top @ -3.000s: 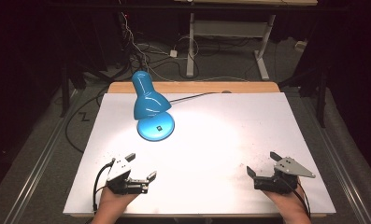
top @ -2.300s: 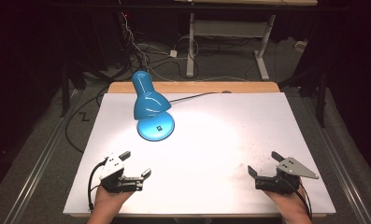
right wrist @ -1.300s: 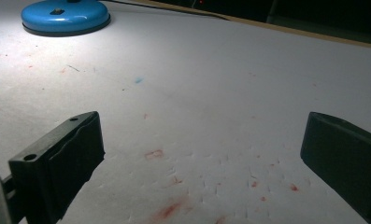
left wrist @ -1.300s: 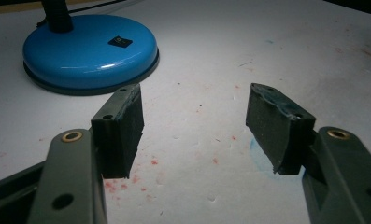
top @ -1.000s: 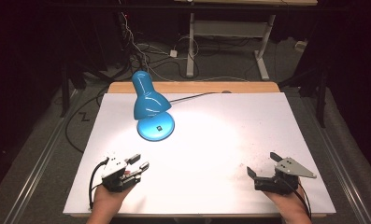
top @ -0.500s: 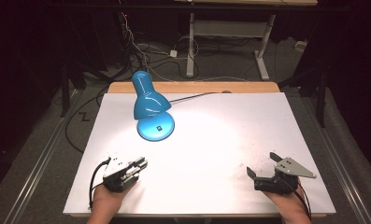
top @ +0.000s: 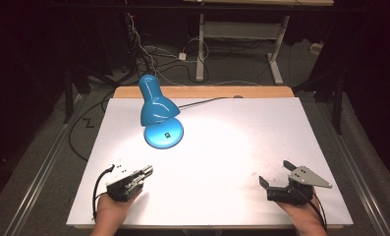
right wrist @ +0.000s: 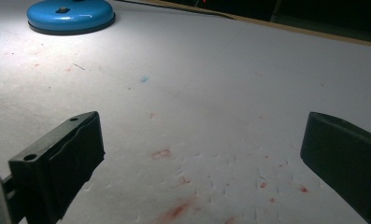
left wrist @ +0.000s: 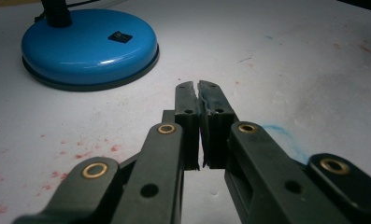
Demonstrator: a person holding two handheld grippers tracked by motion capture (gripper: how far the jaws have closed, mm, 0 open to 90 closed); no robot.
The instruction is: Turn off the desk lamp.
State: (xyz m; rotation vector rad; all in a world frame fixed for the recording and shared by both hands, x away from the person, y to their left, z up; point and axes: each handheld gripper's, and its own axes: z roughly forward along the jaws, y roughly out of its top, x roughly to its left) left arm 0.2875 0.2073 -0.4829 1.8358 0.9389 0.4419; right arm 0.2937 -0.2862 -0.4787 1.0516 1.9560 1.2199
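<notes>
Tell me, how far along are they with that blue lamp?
Hardly begun, it seems. The lamp stands lit and untouched at the table's far left. In hand: the left gripper has just been closing its jaws, now pressed together on nothing, pointing toward the lamp's base. The right gripper rests open near the front edge. Reaching the lamp and doing anything with it is all left.

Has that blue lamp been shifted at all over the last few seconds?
No. The blue lamp stands at the same spot near the table's far wooden edge, its cord trailing the same way, in the high view.
</notes>
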